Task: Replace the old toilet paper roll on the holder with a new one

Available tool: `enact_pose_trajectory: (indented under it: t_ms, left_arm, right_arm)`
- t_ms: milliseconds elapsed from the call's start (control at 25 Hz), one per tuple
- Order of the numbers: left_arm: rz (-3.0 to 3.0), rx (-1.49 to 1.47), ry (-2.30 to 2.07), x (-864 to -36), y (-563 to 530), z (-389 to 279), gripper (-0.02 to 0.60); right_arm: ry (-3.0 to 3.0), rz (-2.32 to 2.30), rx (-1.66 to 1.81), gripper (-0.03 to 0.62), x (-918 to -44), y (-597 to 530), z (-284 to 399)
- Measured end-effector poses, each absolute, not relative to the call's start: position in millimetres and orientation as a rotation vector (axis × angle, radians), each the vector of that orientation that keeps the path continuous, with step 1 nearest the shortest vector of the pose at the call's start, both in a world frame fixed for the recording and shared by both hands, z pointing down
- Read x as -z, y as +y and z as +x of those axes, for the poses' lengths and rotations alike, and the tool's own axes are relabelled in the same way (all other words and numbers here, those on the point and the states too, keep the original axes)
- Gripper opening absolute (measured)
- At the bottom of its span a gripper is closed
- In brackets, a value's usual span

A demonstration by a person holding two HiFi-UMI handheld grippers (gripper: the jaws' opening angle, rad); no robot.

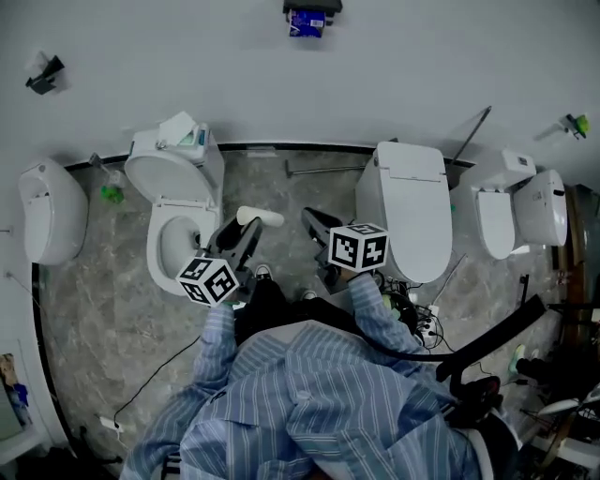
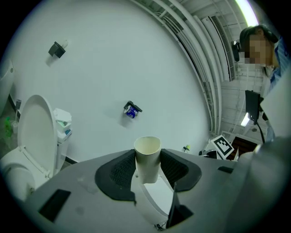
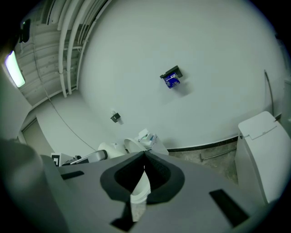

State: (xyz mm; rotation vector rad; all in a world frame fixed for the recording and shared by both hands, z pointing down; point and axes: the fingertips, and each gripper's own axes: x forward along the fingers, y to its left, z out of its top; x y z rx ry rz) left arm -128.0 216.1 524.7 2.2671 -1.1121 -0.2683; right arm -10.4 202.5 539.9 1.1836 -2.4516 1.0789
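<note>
Presently, the empty cardboard tube (image 2: 147,157) is clamped in the left gripper (image 1: 246,234), its long axis aimed along the jaws toward the wall holder (image 1: 307,19) ahead and slightly right, while the right gripper (image 1: 317,223) is clenched shut.

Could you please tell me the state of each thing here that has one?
Left gripper: fingers shut on the cardboard tube.
Cardboard tube: bare, no paper left on it.
Right gripper: shut.
Toilet beside left gripper: lid raised.
Toilet beside right gripper: lid down.
</note>
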Motion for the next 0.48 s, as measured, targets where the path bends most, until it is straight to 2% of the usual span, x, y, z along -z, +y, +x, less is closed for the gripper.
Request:
enact_pose_trajectory:
  t_ms: [200, 480]
  left_arm:
    - [2.312, 0.215, -1.096, -524, 241, -85, 0.172]
    - [2.288, 0.233, -1.114, -526, 264, -60, 0.172]
  right_arm:
    - [-2.463, 1.183, -1.093, 0.006, -544, 225, 22]
    - [-2.493, 1.147, -1.08, 0.006, -544, 240, 46]
